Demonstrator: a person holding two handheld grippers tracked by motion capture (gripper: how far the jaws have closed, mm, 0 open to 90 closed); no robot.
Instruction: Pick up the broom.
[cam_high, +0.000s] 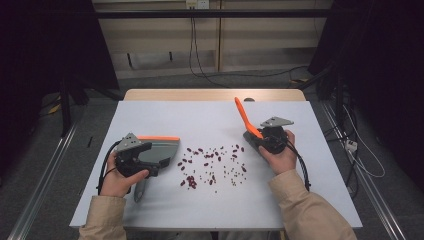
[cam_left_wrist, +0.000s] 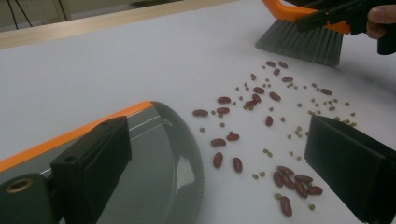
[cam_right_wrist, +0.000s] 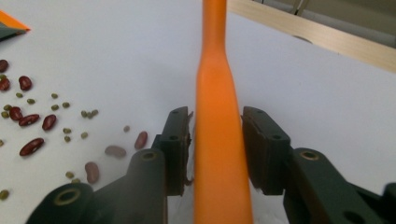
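Red beans and small green beans lie scattered mid-table, also seen ahead of my left jaws. A grey dustpan with an orange edge lies flat to their left. My left gripper hovers over it, jaws wide apart, the pan under the left jaw. A brush with an orange handle stands tilted at the right, bristles on the table. My right gripper has the handle between its jaws, with slim gaps at the pads.
A white sheet covers the table, and a wooden strip shows along its far edge. Cables trail on the floor to the right. Dark stands flank the table on both sides.
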